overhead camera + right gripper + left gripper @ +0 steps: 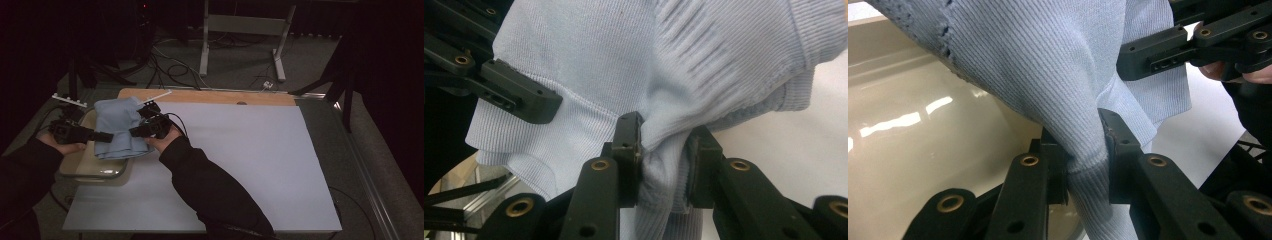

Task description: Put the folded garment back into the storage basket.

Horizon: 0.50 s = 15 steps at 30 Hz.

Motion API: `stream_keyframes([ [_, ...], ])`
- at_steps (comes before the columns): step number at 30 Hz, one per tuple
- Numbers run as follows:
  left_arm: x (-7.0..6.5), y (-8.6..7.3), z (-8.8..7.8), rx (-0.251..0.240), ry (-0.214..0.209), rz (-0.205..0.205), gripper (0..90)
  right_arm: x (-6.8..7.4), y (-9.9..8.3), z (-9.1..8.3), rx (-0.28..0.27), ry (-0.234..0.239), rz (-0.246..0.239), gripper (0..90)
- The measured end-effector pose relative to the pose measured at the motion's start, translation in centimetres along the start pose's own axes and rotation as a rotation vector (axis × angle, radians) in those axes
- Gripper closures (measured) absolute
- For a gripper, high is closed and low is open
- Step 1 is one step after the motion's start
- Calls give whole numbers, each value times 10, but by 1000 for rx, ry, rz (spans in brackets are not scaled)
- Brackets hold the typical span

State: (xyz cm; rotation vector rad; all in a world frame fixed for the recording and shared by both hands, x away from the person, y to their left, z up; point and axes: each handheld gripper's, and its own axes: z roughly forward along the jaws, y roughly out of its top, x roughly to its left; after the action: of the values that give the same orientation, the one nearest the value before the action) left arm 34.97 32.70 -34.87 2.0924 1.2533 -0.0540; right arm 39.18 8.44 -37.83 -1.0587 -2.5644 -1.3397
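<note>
Dark-sleeved forearms reach in from the near edge of the table, the right one stretched diagonally across the white tabletop [240,150] toward its far left corner. That right hand [162,142] holds the right gripper [134,132] pointing left, its jaws pressed onto a fold of the pale blue knit garment [117,127]. From the other side, the left hand [62,145] keeps low beside the table's left edge and aims the left gripper [109,136] rightward, its jaws likewise pinching a bunch of the same cloth. The two grippers face each other, close together, with the garment between them.

Up close, the fabric is ribbed, with a stitched hem and a thicker cuff-like band; it bunches and creases where each pair of jaws bites. It hangs rumpled over a shallow, glossy beige tub [87,167] sitting at the table's left side, part of the cloth draping onto the white surface.
</note>
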Motion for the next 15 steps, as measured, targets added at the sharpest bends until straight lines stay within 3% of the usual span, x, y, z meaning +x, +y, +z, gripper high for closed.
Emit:
stream_keyframes([
  [15,18,-15,-18,25,22,1,764,20,4,25,4,12,1,719],
])
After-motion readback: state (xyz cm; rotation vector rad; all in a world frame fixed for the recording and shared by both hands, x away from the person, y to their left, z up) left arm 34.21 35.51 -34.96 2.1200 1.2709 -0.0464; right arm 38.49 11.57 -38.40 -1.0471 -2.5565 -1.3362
